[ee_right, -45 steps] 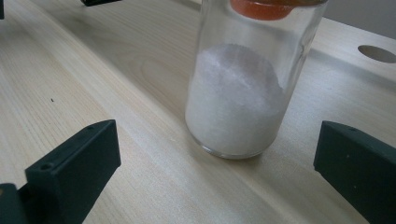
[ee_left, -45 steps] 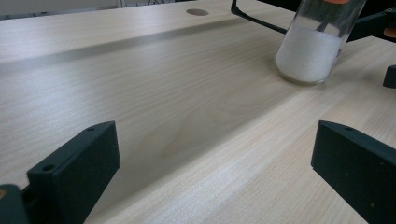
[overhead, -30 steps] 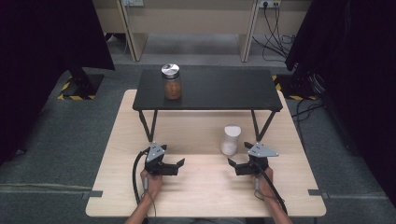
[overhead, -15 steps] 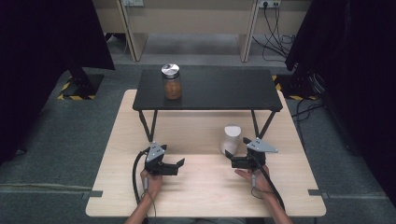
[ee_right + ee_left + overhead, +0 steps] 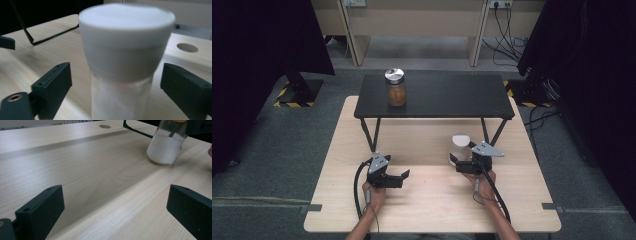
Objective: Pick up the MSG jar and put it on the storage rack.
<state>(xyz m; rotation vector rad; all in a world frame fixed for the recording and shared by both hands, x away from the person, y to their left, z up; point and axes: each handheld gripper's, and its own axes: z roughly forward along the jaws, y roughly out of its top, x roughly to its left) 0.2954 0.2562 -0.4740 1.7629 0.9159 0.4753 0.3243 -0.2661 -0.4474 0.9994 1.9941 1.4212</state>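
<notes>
Two grippers worked the counter [image 5: 422,210]: the right gripper [image 5: 460,161] had advanced, jaws spread around the white-lidded jar [image 5: 460,148], ready to grasp; the left gripper [image 5: 401,178] waited unclenched.

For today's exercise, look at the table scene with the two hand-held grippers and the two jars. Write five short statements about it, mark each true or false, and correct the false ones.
1. The right gripper is open, with the white-lidded jar between its jaws. True.
2. The left gripper is clamped on a jar. False: it is open over bare wooden table and holds nothing.
3. The silver-lidded jar stands on the black raised shelf. True.
4. The white-lidded jar is empty. False: the left gripper view shows white contents in it.
5. The white-lidded jar lies on its side. False: it stands upright on the wooden table.
</notes>
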